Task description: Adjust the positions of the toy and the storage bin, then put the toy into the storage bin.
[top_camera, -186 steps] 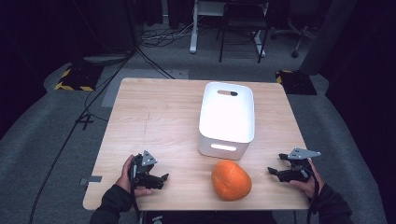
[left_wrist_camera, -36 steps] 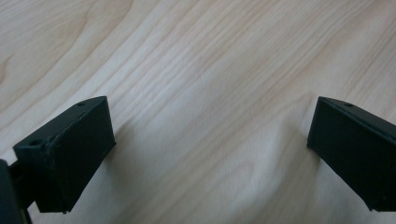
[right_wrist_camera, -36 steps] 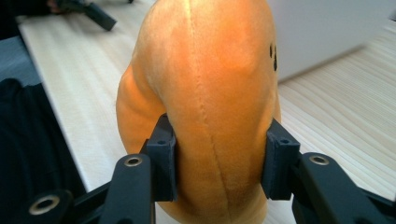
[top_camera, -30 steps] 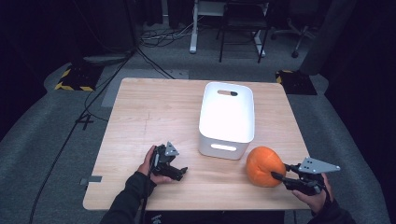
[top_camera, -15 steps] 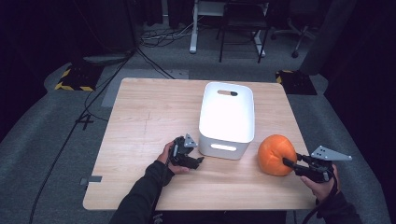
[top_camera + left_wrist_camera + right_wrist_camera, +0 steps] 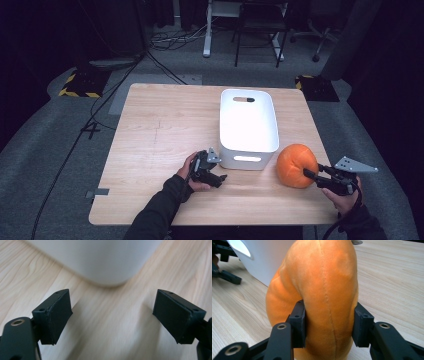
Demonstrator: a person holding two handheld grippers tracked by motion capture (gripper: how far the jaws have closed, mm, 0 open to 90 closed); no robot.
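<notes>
Where the high view looks down on the wooden table [image 6: 165,125], a white bin [image 6: 248,125] stands as landmark; the orange plush pumpkin [image 6: 296,165] sits just beside its near right corner, and the right gripper [image 6: 311,175] meets it. The left gripper [image 6: 218,177] lies near the bin's near left corner. From the left gripper view, the jaws stand spread wide, the bin [image 6: 100,260] close ahead, perhaps untouched. From the right gripper view, the jaws pinch the pumpkin [image 6: 322,290].

The white bin [image 6: 95,260] is cut off by the left gripper view's top edge.
</notes>
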